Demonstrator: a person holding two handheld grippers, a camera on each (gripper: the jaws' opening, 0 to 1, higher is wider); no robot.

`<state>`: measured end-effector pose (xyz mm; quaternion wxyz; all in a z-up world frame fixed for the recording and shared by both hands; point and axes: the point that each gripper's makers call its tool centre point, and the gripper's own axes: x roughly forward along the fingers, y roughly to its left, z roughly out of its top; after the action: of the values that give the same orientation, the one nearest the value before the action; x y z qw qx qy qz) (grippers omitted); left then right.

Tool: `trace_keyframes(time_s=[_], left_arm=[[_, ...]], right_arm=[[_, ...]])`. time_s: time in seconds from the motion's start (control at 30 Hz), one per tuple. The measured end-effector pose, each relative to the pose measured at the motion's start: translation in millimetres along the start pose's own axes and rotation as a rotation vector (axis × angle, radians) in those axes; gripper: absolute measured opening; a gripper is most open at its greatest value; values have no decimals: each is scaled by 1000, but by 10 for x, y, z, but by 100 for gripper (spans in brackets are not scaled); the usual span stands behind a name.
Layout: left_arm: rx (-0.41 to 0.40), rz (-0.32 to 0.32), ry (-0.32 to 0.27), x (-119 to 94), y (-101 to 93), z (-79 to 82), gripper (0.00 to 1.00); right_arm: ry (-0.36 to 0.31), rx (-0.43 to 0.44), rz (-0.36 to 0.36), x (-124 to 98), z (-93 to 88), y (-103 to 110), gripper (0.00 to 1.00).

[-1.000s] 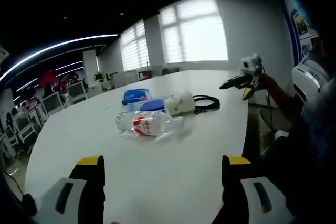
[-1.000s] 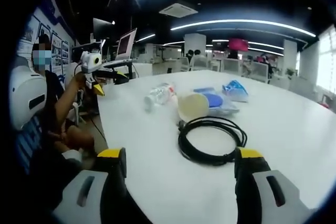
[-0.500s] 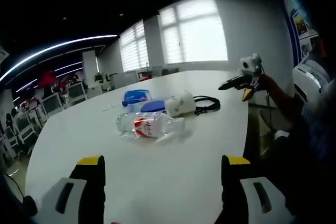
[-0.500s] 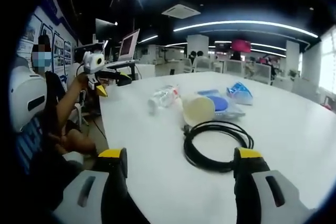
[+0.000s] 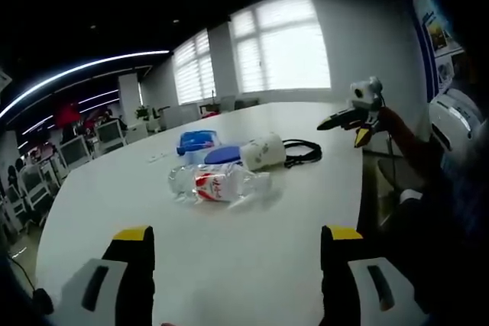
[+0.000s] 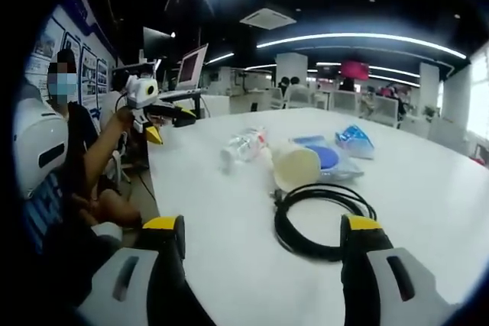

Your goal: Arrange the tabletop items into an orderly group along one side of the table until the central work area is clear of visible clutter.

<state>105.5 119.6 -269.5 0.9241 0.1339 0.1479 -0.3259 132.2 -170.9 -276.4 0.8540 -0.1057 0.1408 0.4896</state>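
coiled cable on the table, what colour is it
Black; the coiled cable shows best in the right gripper view.

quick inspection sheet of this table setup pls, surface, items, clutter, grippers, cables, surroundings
surface: white oval table, mostly bare.
job's things: clear plastic bottle with red label lying on its side; cream paper cup on its side; blue-lidded clear container; blue plastic packet.
clutter: all grouped mid-table.
grippers: left gripper and right gripper open, empty, low over the table's near edge.
cables: coiled black cable beside the cup.
surroundings: seated person holding another gripper tool; monitors, office chairs, windows.
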Motion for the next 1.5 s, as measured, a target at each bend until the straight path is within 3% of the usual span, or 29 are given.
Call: trace_keyframes(time_s=[1.5], left_arm=[[5, -27, 14, 112, 98, -19, 87]], right_arm=[[-14, -6, 48, 277, 113, 194, 80]])
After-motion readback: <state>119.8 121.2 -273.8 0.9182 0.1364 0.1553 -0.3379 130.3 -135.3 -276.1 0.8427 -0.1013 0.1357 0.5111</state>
